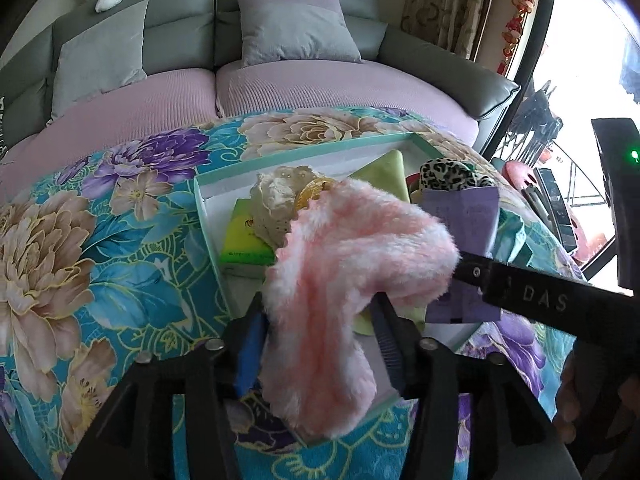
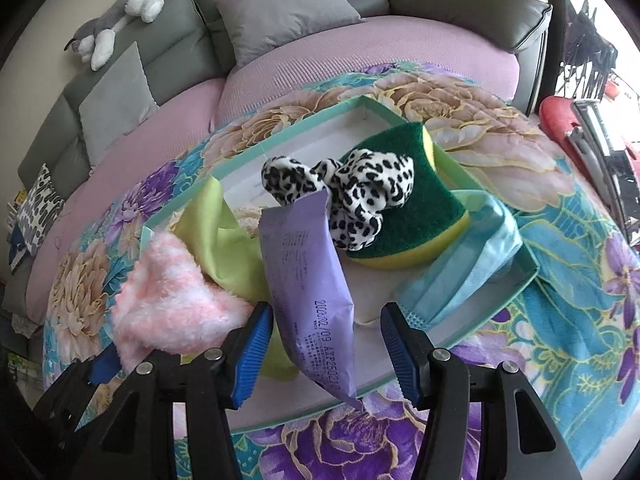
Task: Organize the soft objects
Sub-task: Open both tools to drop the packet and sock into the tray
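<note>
A shallow teal-rimmed white box [image 1: 296, 154] [image 2: 280, 136] lies on a floral blanket. My left gripper [image 1: 320, 320] is shut on a fluffy pink sock [image 1: 340, 264], which hangs over the box's near edge; the sock shows at the left in the right wrist view [image 2: 172, 300]. My right gripper [image 2: 326, 346] is open, with a purple packet [image 2: 308, 280] standing between its fingers, apparently not pinched. In the box lie a green-and-yellow sponge [image 2: 404, 216], a leopard-print scrunchie [image 2: 352, 192], a light blue face mask [image 2: 464, 264], a lime cloth [image 2: 220, 236] and a cream lace piece [image 1: 276, 196].
The floral blanket [image 1: 100, 240] covers the front of a lilac sofa seat [image 1: 320, 88] with grey cushions [image 1: 296, 28]. A grey-and-white plush toy [image 2: 116, 16] lies on the sofa back. A green packet [image 1: 244, 240] lies in the box. Red objects and a window are at the right.
</note>
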The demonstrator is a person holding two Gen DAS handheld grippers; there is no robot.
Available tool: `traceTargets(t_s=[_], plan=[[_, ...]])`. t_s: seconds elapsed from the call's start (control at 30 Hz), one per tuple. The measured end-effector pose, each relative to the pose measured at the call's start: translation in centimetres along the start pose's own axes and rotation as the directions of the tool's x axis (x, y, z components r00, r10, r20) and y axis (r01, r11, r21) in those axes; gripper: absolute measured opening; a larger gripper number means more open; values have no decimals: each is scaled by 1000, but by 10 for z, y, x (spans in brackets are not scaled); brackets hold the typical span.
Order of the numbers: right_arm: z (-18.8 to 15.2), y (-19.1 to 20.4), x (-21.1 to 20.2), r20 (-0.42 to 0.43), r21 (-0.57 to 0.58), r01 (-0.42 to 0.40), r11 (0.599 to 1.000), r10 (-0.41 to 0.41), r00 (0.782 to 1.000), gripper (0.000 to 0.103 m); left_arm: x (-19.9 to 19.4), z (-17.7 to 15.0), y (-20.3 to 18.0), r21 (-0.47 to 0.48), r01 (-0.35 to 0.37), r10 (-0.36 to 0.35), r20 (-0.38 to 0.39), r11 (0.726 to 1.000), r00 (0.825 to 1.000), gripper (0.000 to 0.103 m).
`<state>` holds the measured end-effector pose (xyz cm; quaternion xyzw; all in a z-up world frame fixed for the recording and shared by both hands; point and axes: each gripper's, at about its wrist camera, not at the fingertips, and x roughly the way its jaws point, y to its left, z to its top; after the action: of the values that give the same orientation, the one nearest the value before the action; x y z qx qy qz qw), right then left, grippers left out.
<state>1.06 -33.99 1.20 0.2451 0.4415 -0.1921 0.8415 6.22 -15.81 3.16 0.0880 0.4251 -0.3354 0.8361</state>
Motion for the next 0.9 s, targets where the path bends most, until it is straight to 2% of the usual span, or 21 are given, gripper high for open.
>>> traceTargets(t_s=[0.2, 0.47, 0.5, 0.53, 0.57, 0.9], plan=[[-1, 9, -17, 43, -34, 26, 999, -24, 999, 77, -17, -5, 7, -11, -8, 8, 24, 1000, 1000, 67], [-18, 22, -34, 67, -78, 37, 996, -32, 997, 79, -39, -14, 33, -99, -78, 83, 54, 992, 995, 68], [-21, 24, -35, 65, -87, 36, 996, -30, 997, 80, -41, -16, 36, -113, -86, 93, 54, 990, 994, 73], [-25, 28, -36, 61, -99, 36, 994, -30, 998, 80, -42, -19, 42, -140, -103, 111, 53, 985, 992, 87], [-29, 31, -36, 57, -109, 36, 993, -30, 998, 80, -43, -21, 47, -157, -117, 127, 52, 981, 991, 92], [-66, 56, -32, 14, -199, 15, 980, -12, 1000, 80, -57, -53, 83, -268, -228, 246, 37, 936, 968, 99]])
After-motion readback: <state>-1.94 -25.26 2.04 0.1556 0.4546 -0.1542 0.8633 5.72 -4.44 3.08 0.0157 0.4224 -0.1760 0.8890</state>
